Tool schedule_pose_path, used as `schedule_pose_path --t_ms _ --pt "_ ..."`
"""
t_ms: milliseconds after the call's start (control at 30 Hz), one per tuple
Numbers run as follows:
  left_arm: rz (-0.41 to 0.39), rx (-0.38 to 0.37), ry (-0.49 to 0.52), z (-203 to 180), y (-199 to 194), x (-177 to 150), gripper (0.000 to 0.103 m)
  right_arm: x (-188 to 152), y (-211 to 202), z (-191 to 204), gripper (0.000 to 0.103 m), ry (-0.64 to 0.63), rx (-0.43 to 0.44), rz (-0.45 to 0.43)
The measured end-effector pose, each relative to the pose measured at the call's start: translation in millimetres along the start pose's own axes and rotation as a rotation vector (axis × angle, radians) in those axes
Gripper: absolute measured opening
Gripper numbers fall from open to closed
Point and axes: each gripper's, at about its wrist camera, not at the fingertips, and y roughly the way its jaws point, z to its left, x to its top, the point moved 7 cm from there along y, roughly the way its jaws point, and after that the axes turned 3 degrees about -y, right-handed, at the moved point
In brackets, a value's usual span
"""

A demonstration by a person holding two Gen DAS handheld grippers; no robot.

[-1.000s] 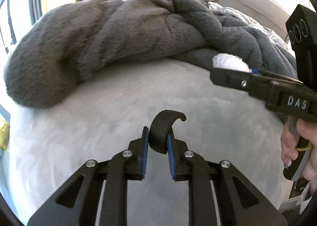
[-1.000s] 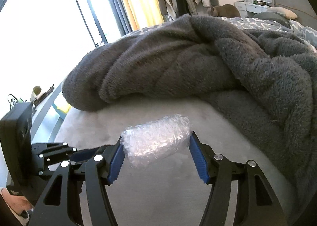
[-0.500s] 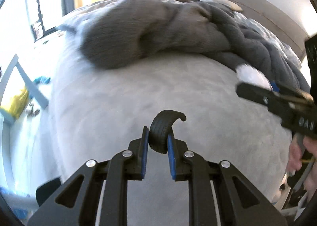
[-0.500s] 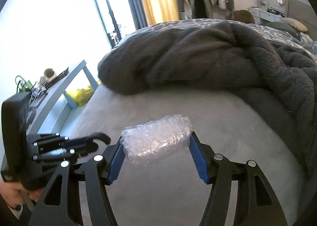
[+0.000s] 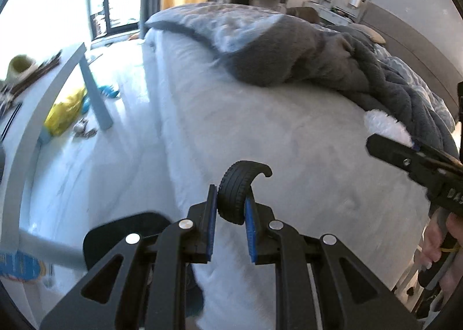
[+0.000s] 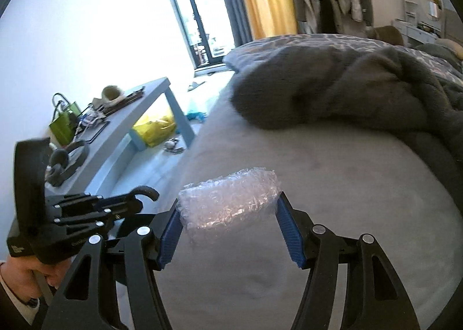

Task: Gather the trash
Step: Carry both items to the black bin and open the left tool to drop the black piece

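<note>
My left gripper [image 5: 230,215] is squeezed tight on a little black rubber piece [image 5: 235,192]. It looks like a bit of a toy tire, with lines along it and a curly hook at the top. I think it is light and bendy, not slippery, and it will not break. The blue pads pinch its lower part, and that seems a good spot, since the hook end is thin and might flop.

My right gripper [image 6: 228,227] is holding a roll of bubble wrap [image 6: 228,199] by its two ends. It is clear and shiny and full of tiny bumps. I think it weighs almost nothing and squashes easily, so a hard squeeze would pop the bubbles and a soft one might let it slide out. Holding it across the ends looks right to me.

Both pieces of trash are up in the air over the grey bed [image 5: 289,142], near its edge. A fluffy dark blanket [image 6: 347,92] lies farther back. Off the bed's side I see a desk [image 6: 139,116] with stuff on it, and a yellow bag [image 6: 156,126] under it.
</note>
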Motion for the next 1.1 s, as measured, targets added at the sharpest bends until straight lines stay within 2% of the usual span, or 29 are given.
schedule_pose_path --t_ms 267,500,700,967,1100 --pt "0.043 0.037 -0.066 58.4 -2.5 -34.3 0.020 1.3 14.2 61.3 0.063 -0.046 0.060 0.009" --pt "0.131 0.072 -0.148 110.5 14.5 -67.6 0.020 -1.0 34.9 104.8 0.063 -0.092 0.105 0.042" --pt "0.200 0.088 -0.173 134.6 29.4 -90.7 0.020 -7.1 61.8 137.2 0.063 -0.123 0.136 0.093" --pt "0.315 0.086 -0.280 183.1 49.0 -131.5 0.020 -17.2 92.2 179.3 0.063 -0.170 0.166 0.152" --pt "0.363 0.103 -0.274 190.8 53.7 -146.9 0.020 -22.3 109.0 195.4 0.063 -0.180 0.171 0.190"
